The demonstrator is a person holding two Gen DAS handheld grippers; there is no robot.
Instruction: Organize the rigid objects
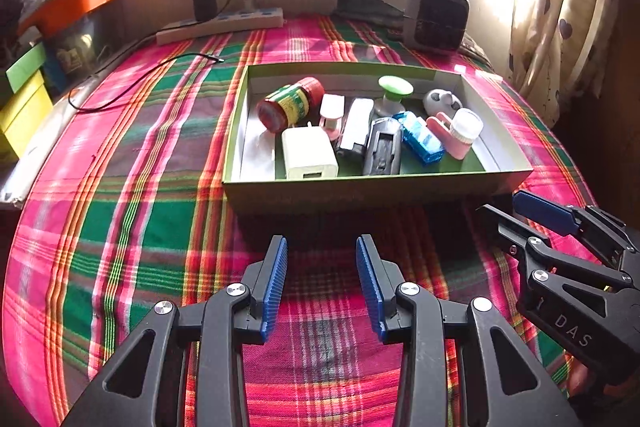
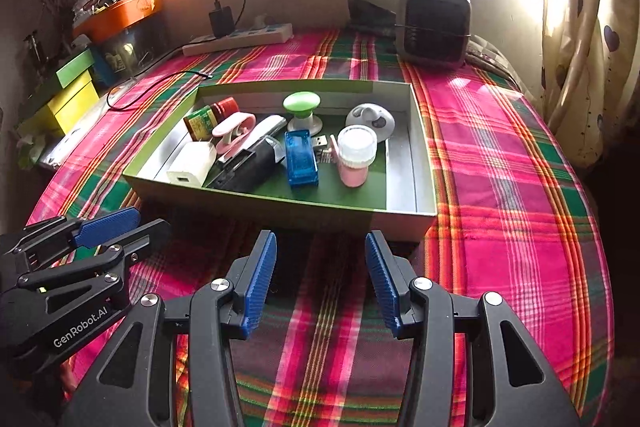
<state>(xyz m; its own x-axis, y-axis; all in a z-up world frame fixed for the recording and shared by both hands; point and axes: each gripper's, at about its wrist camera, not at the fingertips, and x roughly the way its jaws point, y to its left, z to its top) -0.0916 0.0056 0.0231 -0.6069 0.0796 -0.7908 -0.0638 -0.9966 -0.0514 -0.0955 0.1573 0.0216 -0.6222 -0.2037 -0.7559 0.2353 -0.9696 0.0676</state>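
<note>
Grippers came first: we saw two, side by side above the near edge of the plaid bedspread [image 1: 120, 211]. We found the left gripper [image 1: 322, 247] with its blue pads parted and only cloth between them. We found the right gripper [image 2: 320, 243] likewise spread, a little wider, holding nothing.

Beyond them one shallow green box [image 1: 360, 187] lay on the spread. Inside it we counted ten things, crowded toward its middle. At its near wall lay one white charger cube [image 1: 309, 154], one dark grey case [image 1: 383, 147] and one blue translucent case [image 1: 422, 139]. Beside these we saw one pink jar with a clear cap [image 1: 464, 131] on its side and one white-and-silver stick [image 1: 354, 129]. One USB plug [image 2: 320, 141] showed only in the right view. Farther in lay one pink clip [image 1: 332, 115], one red-lidded bottle [image 1: 290, 103] tipped over, one green-topped knob [image 1: 394, 95] upright and one white rounded gadget [image 1: 440, 101].

Along the far edge we counted one power strip [image 1: 224, 23] and one small grey heater [image 1: 434, 15].
</note>
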